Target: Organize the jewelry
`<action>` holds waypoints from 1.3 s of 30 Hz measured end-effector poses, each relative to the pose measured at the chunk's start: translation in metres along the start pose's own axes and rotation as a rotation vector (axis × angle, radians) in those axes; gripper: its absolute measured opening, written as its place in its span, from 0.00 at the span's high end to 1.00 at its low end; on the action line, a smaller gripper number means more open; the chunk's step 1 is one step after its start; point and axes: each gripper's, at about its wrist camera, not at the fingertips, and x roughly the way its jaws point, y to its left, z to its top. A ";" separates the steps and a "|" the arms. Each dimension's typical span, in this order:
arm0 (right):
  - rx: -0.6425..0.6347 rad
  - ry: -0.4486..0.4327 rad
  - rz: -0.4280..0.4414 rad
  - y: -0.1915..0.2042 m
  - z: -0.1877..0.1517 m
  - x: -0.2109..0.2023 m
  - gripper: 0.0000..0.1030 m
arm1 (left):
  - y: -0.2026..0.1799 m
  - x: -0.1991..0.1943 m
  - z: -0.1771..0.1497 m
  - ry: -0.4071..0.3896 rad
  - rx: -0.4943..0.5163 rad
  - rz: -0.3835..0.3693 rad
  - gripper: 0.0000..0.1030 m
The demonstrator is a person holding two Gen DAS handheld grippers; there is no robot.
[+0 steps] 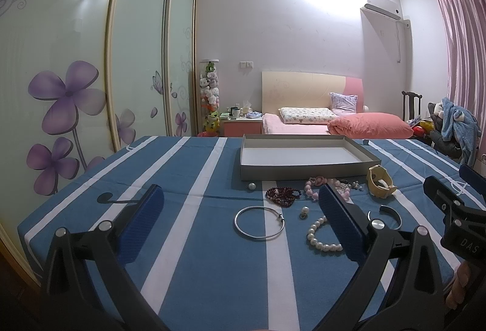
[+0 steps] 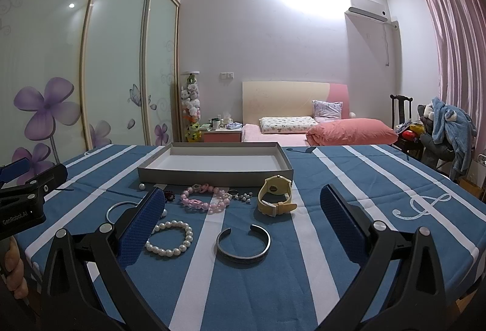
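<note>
Blue pads on both grippers are spread wide with nothing between them, just hovering low over the striped tablecloth (image 2: 249,294). Left gripper (image 1: 240,209) sits over the silver bangle (image 1: 259,222), right gripper (image 2: 243,209) over the dark cuff (image 2: 243,244). Pearl bracelet (image 2: 169,238) lies just left of the cuff, partly behind the right gripper's left finger. A bit further out there's the dark red bead bracelet (image 1: 281,196), the pink bead bracelet (image 2: 205,199), some tiny bits beside it that I can't make out, and the yellow watch (image 2: 275,195) standing on its strap. One loose pearl (image 1: 251,186) sits right by the front wall of the tray (image 2: 212,176), which is grey outside, white inside, with no jewelry in it. Way behind is a pink bed (image 2: 303,130).
</note>
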 end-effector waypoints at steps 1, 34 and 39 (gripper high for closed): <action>0.000 0.000 0.000 0.000 0.000 0.000 0.02 | 0.000 0.000 0.000 0.000 0.000 0.000 0.04; -0.002 0.005 -0.001 0.002 -0.001 0.002 0.02 | 0.002 0.014 -0.015 0.017 0.004 0.011 0.04; 0.006 0.036 -0.007 0.002 -0.013 0.016 0.02 | 0.000 0.040 -0.015 0.115 0.036 0.021 0.04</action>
